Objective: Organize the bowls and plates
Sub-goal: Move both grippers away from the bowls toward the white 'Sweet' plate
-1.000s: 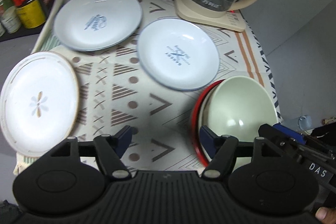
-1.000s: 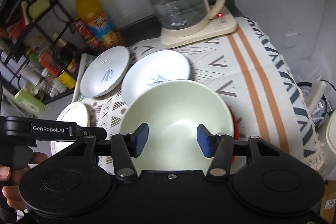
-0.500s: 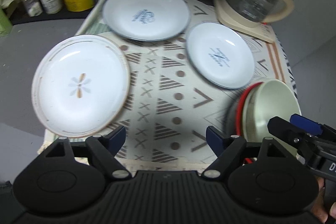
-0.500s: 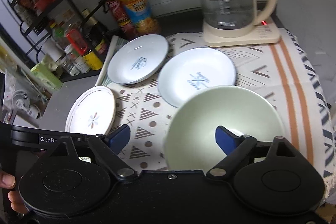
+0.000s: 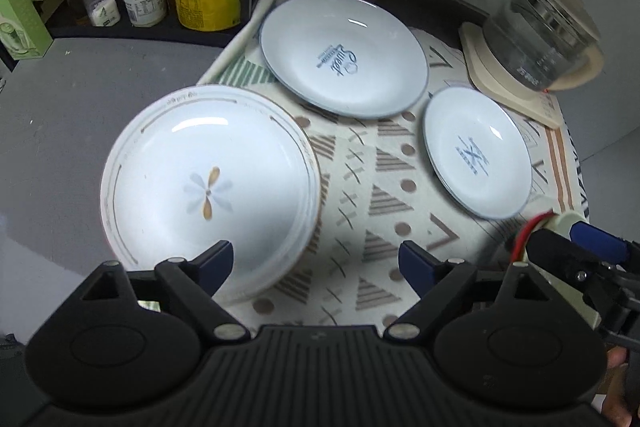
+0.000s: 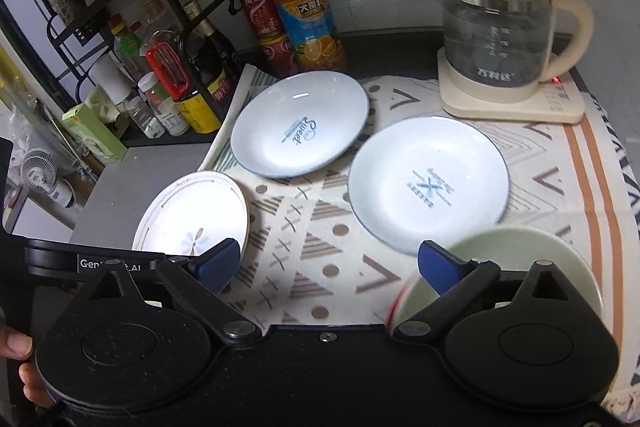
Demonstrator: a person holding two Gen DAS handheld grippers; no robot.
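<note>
With both grippers' fingers spread and empty, we judge the flower-patterned plate [image 5: 208,187] ahead of our left gripper [image 5: 316,263] rigid, glazed-slick and breakable, best pinched at its near rim.

Both grippers hang above the surface with their jaws spread wide and nothing held between them. The left gripper [image 5: 316,265] points forward and down, its blue pads [image 5: 214,261] well apart. The right gripper [image 6: 330,261] is angled the same way, equally wide (its blue tip also shows at the right edge of the left wrist view). A hand [image 6: 22,367] grips the left handle at the lower left of the right wrist view, with only its fingers showing.
</note>
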